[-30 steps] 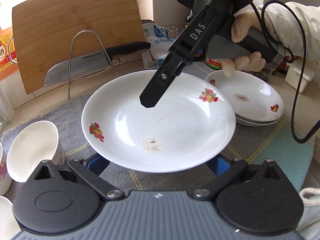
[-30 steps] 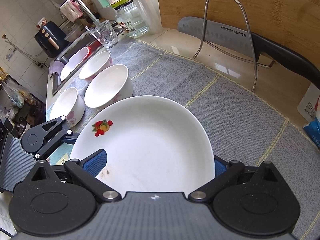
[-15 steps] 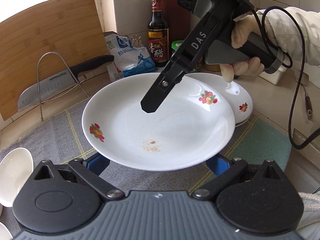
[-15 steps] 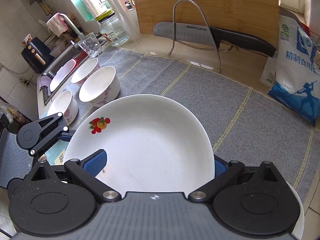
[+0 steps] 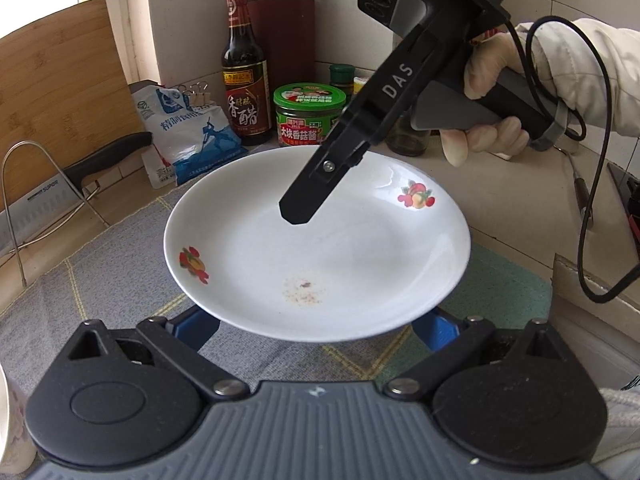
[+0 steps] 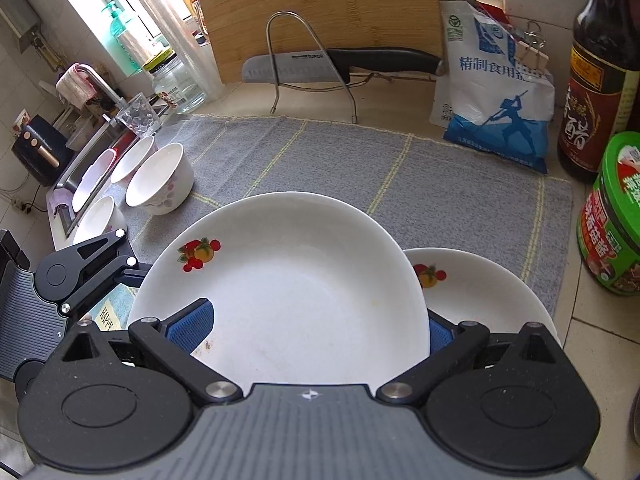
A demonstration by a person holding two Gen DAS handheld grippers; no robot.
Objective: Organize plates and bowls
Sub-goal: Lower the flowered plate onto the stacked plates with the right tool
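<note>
A white deep plate with fruit prints and a reddish smear is held above the grey mat. My left gripper has both blue pads tucked under the plate's near rim and carries it. My right gripper clamps the opposite rim, one blue pad on top and the other below. In the left wrist view its upper finger rests inside the plate. A stack of matching plates lies partly under the held plate's right side. Several white bowls stand at the mat's left end.
A green-lidded jar, a vinegar bottle and a salt bag stand behind the plate stack. A knife rests on a wire rack before a bamboo board. The sink lies beyond the bowls. A gloved hand holds the right gripper.
Both grippers have carried the plate rightward across the mat, away from the bowls, until it partly overlaps the plate stack by the jar and bottle. The grip on it looks unchanged.
</note>
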